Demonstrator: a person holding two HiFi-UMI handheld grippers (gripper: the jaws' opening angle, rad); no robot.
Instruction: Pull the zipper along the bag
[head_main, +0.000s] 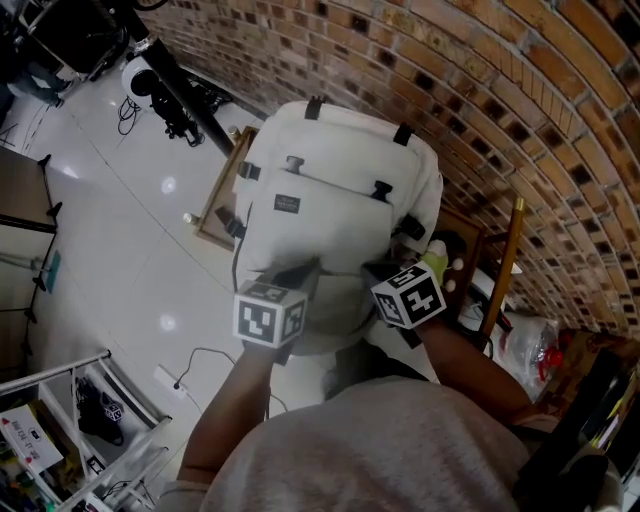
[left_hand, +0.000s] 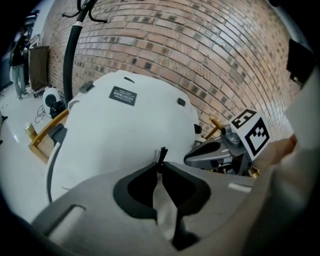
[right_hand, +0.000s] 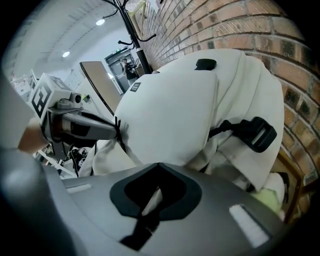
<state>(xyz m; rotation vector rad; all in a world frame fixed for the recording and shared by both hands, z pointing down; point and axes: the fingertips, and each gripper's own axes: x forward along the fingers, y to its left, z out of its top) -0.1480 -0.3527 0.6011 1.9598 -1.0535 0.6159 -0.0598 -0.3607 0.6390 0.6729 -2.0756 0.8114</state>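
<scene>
The small black zipper pull (left_hand: 161, 155) of the white fabric backpack (left_hand: 125, 130) is pinched by the left gripper (left_hand: 160, 165); the backpack's cloth is clamped by the right gripper (right_hand: 159, 166).

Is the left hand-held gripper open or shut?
Shut: the left hand-held gripper pinches the black zipper pull on the bag.

Dim indoors, lit from ceiling lamps (right_hand: 101, 22); glare spots on the glossy floor (head_main: 167, 184). Heavily bent at the edges, brick wall (left_hand: 200, 50) curved, corners black in both gripper views. Soft and blurred up close on the jaws; bag (head_main: 330, 190) pale, mildly washed out.
</scene>
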